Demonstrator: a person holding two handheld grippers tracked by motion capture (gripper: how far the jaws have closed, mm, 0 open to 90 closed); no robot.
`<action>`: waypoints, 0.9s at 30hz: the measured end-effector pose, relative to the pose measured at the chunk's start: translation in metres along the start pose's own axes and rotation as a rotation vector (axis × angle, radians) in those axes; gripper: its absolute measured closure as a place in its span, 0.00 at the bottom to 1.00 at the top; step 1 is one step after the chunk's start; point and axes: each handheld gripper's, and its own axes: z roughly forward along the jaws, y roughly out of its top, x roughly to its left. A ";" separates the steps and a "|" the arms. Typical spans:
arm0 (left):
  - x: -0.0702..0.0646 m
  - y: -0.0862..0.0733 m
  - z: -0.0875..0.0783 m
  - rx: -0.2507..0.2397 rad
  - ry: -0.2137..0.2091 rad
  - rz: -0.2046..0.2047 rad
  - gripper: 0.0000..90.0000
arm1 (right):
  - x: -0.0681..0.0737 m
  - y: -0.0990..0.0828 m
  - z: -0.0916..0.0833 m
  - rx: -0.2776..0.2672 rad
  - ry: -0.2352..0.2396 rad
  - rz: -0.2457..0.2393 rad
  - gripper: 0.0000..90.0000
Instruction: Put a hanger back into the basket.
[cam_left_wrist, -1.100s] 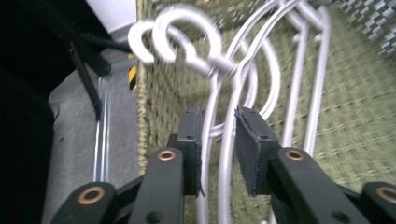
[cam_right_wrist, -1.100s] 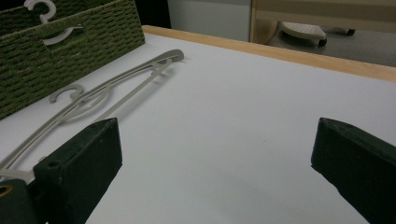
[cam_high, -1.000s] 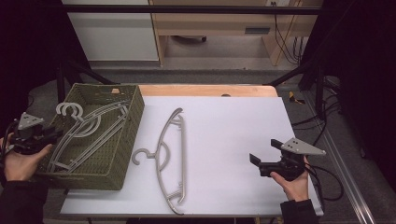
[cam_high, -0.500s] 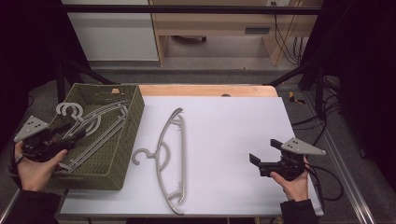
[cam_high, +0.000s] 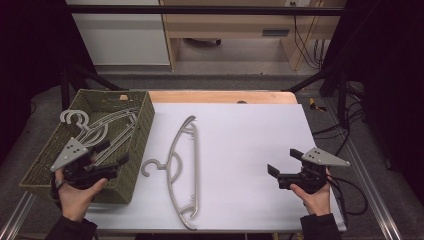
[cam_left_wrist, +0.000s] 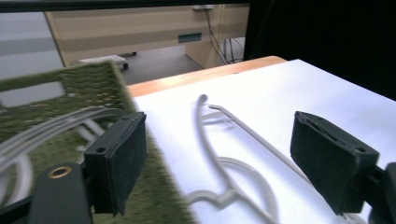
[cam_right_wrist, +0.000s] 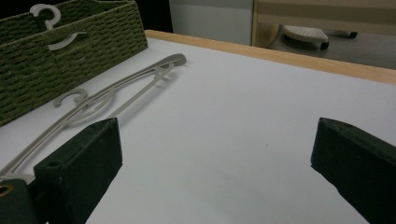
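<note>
While the left tongs (cam_high: 112, 165) hang over the near right corner of the green woven basket (cam_high: 135, 145), their jaws stand wide apart with nothing between them, and they have just been opening. The left gripper view looks out past those two black jaws: the basket's rim (cam_left_wrist: 84, 81) lies under the left jaw, and beyond the basket's right wall the loose grey hanger (cam_left_wrist: 210, 140) runs across the white surface (cam_left_wrist: 303, 88). Inside the basket, a few more grey hangers (cam_high: 107, 127) lie stacked, their hooks (cam_high: 72, 117) poking up over the basket's left rim. The person's left hand (cam_high: 75, 192) grips the tool from the near side of the basket.

The loose grey hanger (cam_high: 182, 170) lies flat on the white surface (cam_high: 240, 135) just beside the basket's right wall, apart from it. Its long body runs away from the near edge, and its hook (cam_high: 150, 167) points toward the basket and ends close to the wall without touching it. In the right gripper view the same hanger (cam_right_wrist: 116, 95) shows stretched along the foot of the basket (cam_right_wrist: 70, 51), with a second hook (cam_right_wrist: 46, 14) rising over the basket's rim.

Well away from the basket, near the right edge of the surface, the right tongs (cam_high: 285, 167) sit low over the white sheet in the person's right hand (cam_high: 315, 195). Their jaws are also spread wide, aimed toward the basket, with bare surface between them.
</note>
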 end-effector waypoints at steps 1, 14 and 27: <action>-0.007 -0.001 0.003 0.004 -0.011 0.006 0.19 | 0.000 0.000 -0.001 -0.002 0.001 0.002 0.02; -0.052 -0.022 0.025 0.095 -0.075 0.045 0.16 | 0.001 -0.001 0.000 0.000 0.006 -0.003 0.02; -0.080 -0.062 0.057 0.282 -0.091 0.080 0.25 | 0.003 -0.002 0.001 0.005 0.008 -0.008 0.02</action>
